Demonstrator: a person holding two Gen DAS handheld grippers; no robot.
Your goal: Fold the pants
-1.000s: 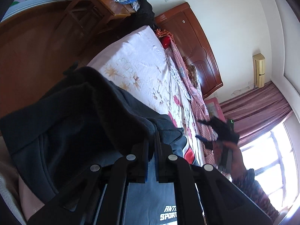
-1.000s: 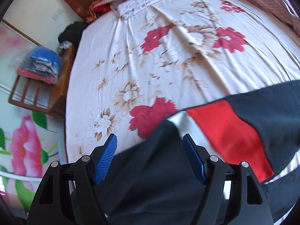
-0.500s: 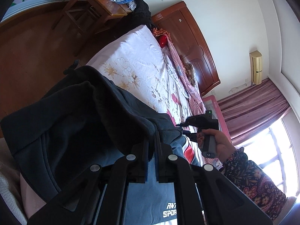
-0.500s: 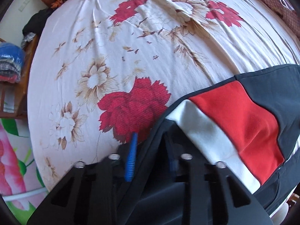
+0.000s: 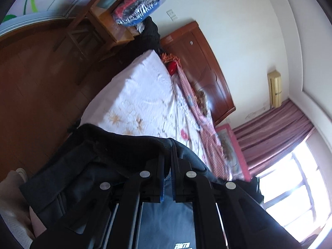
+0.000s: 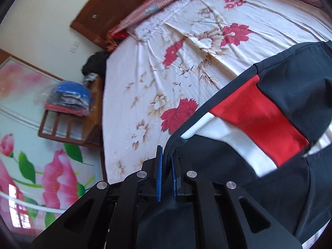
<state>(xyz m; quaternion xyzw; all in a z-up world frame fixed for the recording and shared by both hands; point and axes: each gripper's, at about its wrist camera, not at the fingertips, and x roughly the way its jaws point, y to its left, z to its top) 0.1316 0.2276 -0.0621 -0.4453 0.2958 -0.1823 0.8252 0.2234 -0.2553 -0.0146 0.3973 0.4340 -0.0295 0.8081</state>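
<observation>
track pants (image 6: 238, 182): half lifted off the floral bed sheet (image 6: 145, 66) | left hand-held gripper (image 5: 167, 161): clamped on dark waistband | right hand-held gripper (image 6: 167, 161): pinching a black seam edge | handling: soft, light, limp, sags between holds; grip hems or seams

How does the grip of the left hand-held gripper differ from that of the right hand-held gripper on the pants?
The left hand-held gripper pinches a thick, bunched dark fold of the pants; the right hand-held gripper pinches a thin dark edge beside the white and red stripes. The left one's pads are mostly hidden by cloth; the right one's blue pads show. Both are shut on the pants.
</observation>
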